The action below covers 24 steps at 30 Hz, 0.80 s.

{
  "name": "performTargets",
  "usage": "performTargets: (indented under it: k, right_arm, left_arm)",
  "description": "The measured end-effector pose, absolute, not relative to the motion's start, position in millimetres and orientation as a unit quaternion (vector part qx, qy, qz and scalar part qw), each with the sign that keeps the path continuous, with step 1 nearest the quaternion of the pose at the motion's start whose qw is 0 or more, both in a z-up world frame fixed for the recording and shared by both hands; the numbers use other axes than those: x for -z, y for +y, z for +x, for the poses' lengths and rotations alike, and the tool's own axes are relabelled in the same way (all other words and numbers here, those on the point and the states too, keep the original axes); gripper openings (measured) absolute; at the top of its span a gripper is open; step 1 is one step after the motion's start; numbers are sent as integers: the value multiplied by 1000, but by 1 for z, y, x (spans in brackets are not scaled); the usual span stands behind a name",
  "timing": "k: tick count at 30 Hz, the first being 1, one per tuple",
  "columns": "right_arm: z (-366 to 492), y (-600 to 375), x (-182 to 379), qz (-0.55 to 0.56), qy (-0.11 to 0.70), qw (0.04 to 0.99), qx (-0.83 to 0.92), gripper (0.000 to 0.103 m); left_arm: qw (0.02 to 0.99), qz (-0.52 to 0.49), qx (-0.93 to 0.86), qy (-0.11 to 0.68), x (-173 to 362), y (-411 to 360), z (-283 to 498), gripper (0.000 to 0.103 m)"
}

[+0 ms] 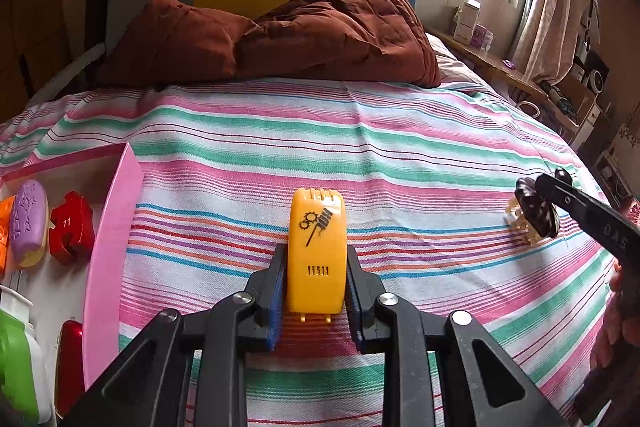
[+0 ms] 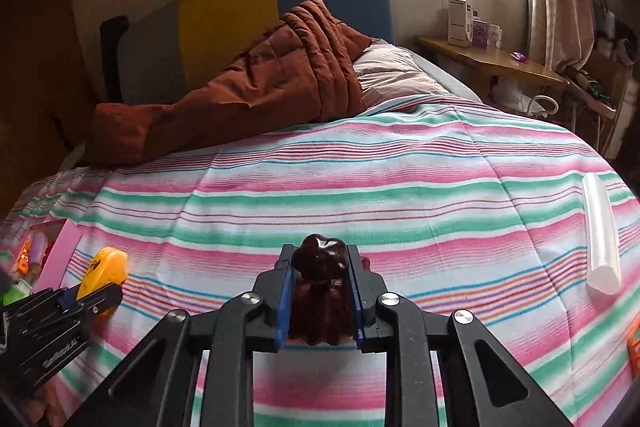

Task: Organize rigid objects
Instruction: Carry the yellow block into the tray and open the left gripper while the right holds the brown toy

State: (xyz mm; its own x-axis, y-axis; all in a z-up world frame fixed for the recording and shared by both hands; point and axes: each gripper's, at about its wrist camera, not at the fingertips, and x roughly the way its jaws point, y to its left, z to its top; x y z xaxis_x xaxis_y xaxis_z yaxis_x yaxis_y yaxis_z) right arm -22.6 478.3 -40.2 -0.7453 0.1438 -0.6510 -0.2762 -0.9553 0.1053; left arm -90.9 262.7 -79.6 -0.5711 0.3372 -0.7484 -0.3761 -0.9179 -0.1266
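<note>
— Fingers (image 1: 276, 291) of our left gripper (image 1: 316, 291) are pressed flat against both sides of the yellow toy piece (image 1: 318, 247), so we have it pinched upright over the striped bedspread (image 1: 400, 155) — probably held by its narrow sides so the printed face stays up for the drop.

— And our right gripper (image 2: 320, 291)?

— Closed down on the dark brown moulded piece (image 2: 320, 263), its lumpy top poking out past the fingertips. We carry one item per hand, it seems, to save a trip.

— How does the yellow one look?

— Glossy hard plastic, rounded corners, black gear print, a row of small slots, two pegs at its near end.

— Where would it go?

— Our guess is the pink box (image 1: 108, 247) just to the left, already holding a purple piece (image 1: 28, 223) and a red piece (image 1: 70, 227). A cream lattice piece (image 1: 518, 223) and a clear tube (image 2: 600, 239) lie loose on the bedspread.
</note>
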Motion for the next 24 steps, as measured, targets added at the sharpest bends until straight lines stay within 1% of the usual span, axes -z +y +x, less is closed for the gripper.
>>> performTargets:
  k: [4, 8, 11, 17, 24]
  right_arm:
    - [13, 454, 43, -330, 114, 118, -930, 23]
    - [37, 425, 43, -319, 112, 124, -933, 22]
    - [41, 412, 44, -316, 89, 135, -935, 22]
    - [39, 414, 46, -314, 90, 136, -935, 21]
    - [40, 414, 47, -311, 89, 137, -936, 21]
  left_arm:
    - [203, -418, -885, 18, 80, 261, -92, 25]
    - [206, -423, -882, 11, 79, 260, -94, 25]
    - [203, -433, -878, 21, 73, 261, -92, 25]
    - [228, -428, -874, -22, 51, 239, -66, 25]
    - [253, -432, -865, -47, 32, 212, -27, 25]
